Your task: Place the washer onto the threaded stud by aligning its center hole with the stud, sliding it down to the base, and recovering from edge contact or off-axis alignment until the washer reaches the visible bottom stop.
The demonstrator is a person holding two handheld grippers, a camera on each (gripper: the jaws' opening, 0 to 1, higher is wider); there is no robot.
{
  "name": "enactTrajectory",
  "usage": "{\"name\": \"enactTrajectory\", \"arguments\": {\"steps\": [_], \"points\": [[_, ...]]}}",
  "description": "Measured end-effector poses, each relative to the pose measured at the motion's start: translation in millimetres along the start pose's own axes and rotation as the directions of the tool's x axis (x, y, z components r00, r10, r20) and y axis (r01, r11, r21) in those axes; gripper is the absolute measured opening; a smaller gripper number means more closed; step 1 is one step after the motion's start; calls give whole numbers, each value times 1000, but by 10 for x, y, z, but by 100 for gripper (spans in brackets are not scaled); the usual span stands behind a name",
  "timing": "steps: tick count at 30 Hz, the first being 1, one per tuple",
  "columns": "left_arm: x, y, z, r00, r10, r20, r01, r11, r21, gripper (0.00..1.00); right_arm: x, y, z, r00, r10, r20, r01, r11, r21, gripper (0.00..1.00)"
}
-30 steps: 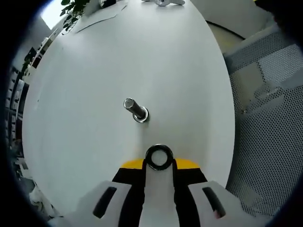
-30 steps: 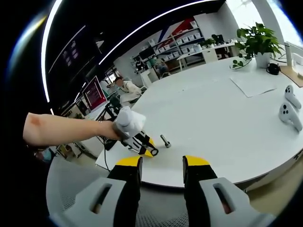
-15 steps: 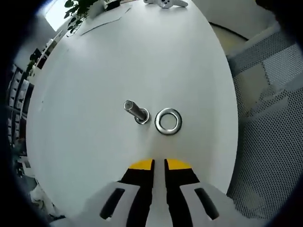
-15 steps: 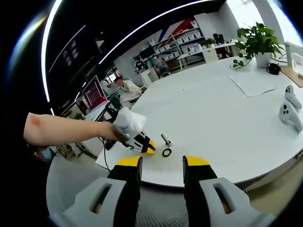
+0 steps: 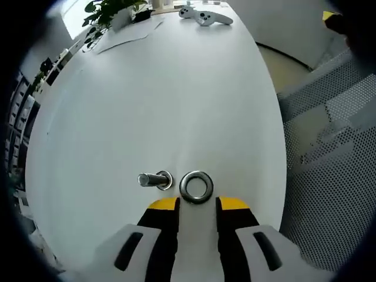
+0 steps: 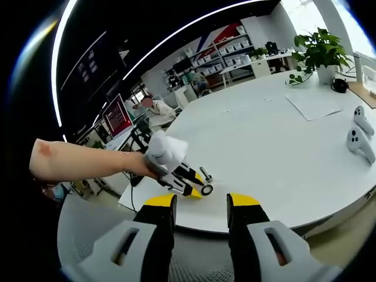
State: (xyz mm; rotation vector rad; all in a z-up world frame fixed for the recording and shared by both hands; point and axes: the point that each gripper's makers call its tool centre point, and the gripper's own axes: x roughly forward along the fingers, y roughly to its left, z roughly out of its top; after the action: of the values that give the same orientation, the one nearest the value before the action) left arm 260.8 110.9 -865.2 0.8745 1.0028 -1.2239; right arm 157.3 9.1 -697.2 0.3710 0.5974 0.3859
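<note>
The steel washer (image 5: 196,187) lies flat on the white table (image 5: 176,94), just right of the short threaded stud (image 5: 154,180), apart from it. My left gripper (image 5: 198,204) is open, its yellow-tipped jaws right behind the washer and a little wider than it. In the right gripper view a gloved hand holds that left gripper (image 6: 189,188) low over the table, with the washer (image 6: 206,189) at its tips and the stud (image 6: 205,174) just beyond. My right gripper (image 6: 201,202) stands open and empty, off the table's near edge.
Two white controllers (image 6: 359,138) and a sheet of paper (image 6: 314,106) lie on the table's far side, with a potted plant (image 6: 320,50) behind. A mesh chair (image 5: 329,147) stands past the table edge. A person (image 6: 154,108) sits in the background.
A second ago the washer sat between my left jaws. Half a second ago it lay beside the stud with the jaws nearly shut. Now they have spread and moved up to it. The right gripper has not moved.
</note>
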Motion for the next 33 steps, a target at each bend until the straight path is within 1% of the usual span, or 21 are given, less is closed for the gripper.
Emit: {"name": "enactTrajectory", "arguments": {"steps": [5, 10, 12, 13, 15, 23, 25, 29, 33], "points": [[16, -15, 64, 1000, -1, 16, 1, 1000, 1, 27, 2, 2, 1, 1000, 1, 0, -1, 1000, 0, 37], [19, -19, 79, 1000, -11, 14, 10, 999, 35, 27, 0, -1, 1, 1000, -1, 2, 1, 1000, 3, 37], [19, -25, 83, 1000, -13, 12, 12, 999, 45, 26, 0, 0, 1, 1000, -2, 2, 2, 1000, 4, 37], [20, -36, 86, 1000, -11, 10, 10, 999, 50, 21, -1, -1, 2, 1000, -2, 2, 2, 1000, 4, 37], [22, -40, 95, 1000, -4, 9, 4, 998, 57, 21, -1, -3, 3, 1000, -2, 3, 2, 1000, 5, 37], [25, -33, 108, 1000, -1, 17, 0, 999, 54, 22, -2, -2, 4, 1000, -2, 4, 2, 1000, 5, 37], [33, -47, 125, 1000, 1, 24, -2, 1000, 24, 22, -4, -2, 5, 1000, -2, 6, 2, 1000, 6, 37], [40, -72, 138, 1000, -5, 29, 3, 998, 61, 21, -6, -3, 4, 1000, -3, 6, 3, 1000, 7, 37], [37, -66, 133, 1000, -3, 27, 1, 999, 53, 21, -8, -4, 3, 1000, -3, 7, 3, 1000, 7, 37]]}}
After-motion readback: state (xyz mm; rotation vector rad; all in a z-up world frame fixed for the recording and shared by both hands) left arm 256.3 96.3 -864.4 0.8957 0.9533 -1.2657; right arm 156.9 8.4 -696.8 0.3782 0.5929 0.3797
